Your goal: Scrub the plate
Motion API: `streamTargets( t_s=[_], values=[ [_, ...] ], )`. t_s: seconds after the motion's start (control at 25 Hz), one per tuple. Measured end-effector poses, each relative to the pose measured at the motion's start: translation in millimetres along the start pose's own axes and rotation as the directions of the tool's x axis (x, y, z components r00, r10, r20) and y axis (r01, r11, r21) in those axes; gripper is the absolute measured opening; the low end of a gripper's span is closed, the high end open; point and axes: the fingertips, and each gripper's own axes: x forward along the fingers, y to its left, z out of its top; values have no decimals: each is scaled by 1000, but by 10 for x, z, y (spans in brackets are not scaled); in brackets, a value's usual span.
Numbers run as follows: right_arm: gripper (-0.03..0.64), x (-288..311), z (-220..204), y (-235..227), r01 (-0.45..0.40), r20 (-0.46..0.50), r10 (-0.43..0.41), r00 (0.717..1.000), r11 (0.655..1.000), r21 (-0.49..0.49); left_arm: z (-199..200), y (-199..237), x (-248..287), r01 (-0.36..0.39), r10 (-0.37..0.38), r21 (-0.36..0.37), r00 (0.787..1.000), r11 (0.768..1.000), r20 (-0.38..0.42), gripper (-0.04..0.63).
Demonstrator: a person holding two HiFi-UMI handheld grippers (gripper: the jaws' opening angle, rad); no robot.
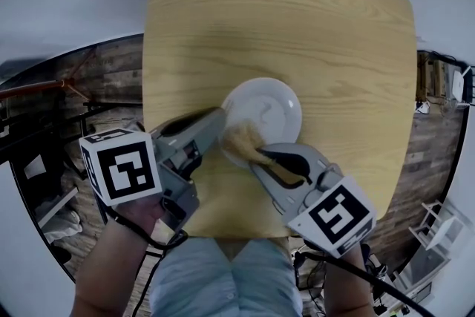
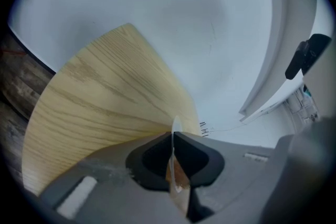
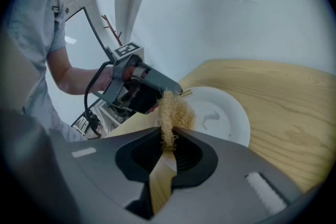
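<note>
Jaws of my left gripper (image 2: pixel 173 136) are closed on the rim of the white plate (image 1: pixel 273 102). Jaws of my right gripper (image 3: pixel 167 139) are clamped on a tan fibrous scrubber (image 3: pixel 174 109), whose tuft sits over the plate's lower-left edge. In the head view the plate lies at frame centre on the light wooden table (image 1: pixel 312 11).

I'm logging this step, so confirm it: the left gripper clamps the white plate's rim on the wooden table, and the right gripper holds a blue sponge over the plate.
Not a blue sponge: the right gripper holds a tan, fibrous scrubber, as the right gripper view shows. The rest stands: the left gripper clamps the rim of the white plate on the wooden table.
</note>
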Motion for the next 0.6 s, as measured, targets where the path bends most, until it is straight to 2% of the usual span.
streamTargets(
  t_s=[0.24,0.36,0.48,0.6],
  values=[
    [48,-152,-191,35,-12,-61,10,998,1000,-26,8,-15,0,-2,2,9,1000,1000,-5,37],
    [48,-288,-148,-33,-2,-39,1,999,1000,-17,8,-22,-1,-3,3,7,1000,1000,-8,37],
    [48,-405,-20,-203,57,-4,-57,998,998,-1,9,-23,3,0,0,9,1000,1000,-9,37],
    [48,-385,95,-433,131,6,-131,991,991,-37,-1,-15,1,2,-2,11,1000,1000,-12,37]
  ],
)
